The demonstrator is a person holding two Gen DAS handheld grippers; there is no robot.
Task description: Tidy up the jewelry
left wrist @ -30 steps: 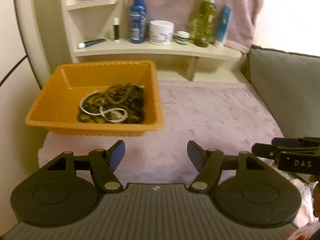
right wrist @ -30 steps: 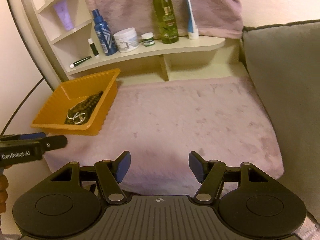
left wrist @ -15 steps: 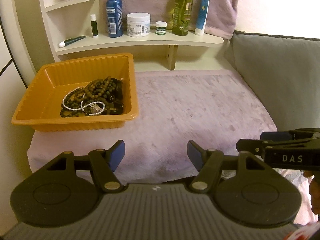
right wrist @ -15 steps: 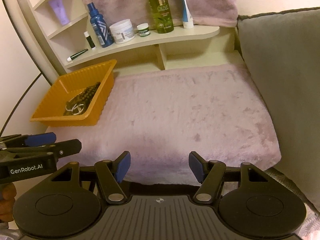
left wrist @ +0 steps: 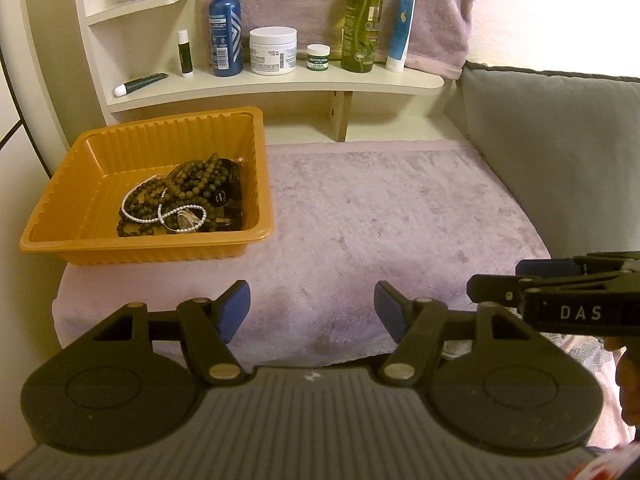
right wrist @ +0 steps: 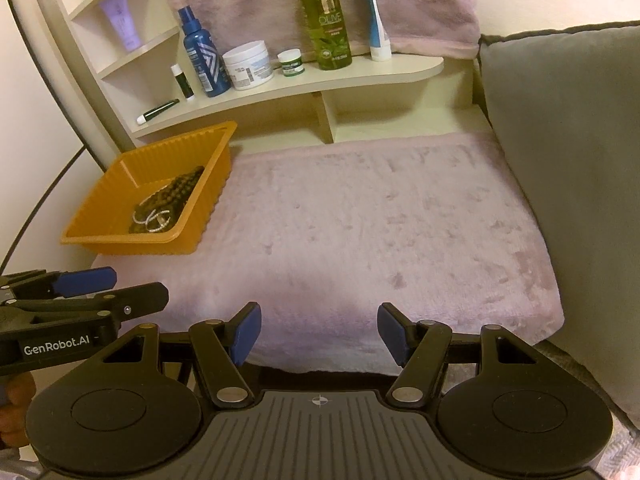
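Note:
An orange plastic tray sits at the left of a mauve plush mat. In it lie dark bead strands, a white pearl strand and a small clear pendant piece. The tray and the beads also show in the right wrist view. My left gripper is open and empty, well back from the tray near the mat's front edge. My right gripper is open and empty over the front edge, to the right of the left one.
A cream shelf behind the mat holds a blue spray bottle, a white jar, a small green jar, a green olive bottle, a tube and a lip balm. A grey cushion bounds the right side.
Both grippers have drawn back and away from the tray; it looks smaller and farther now. The jaws stay open and empty.

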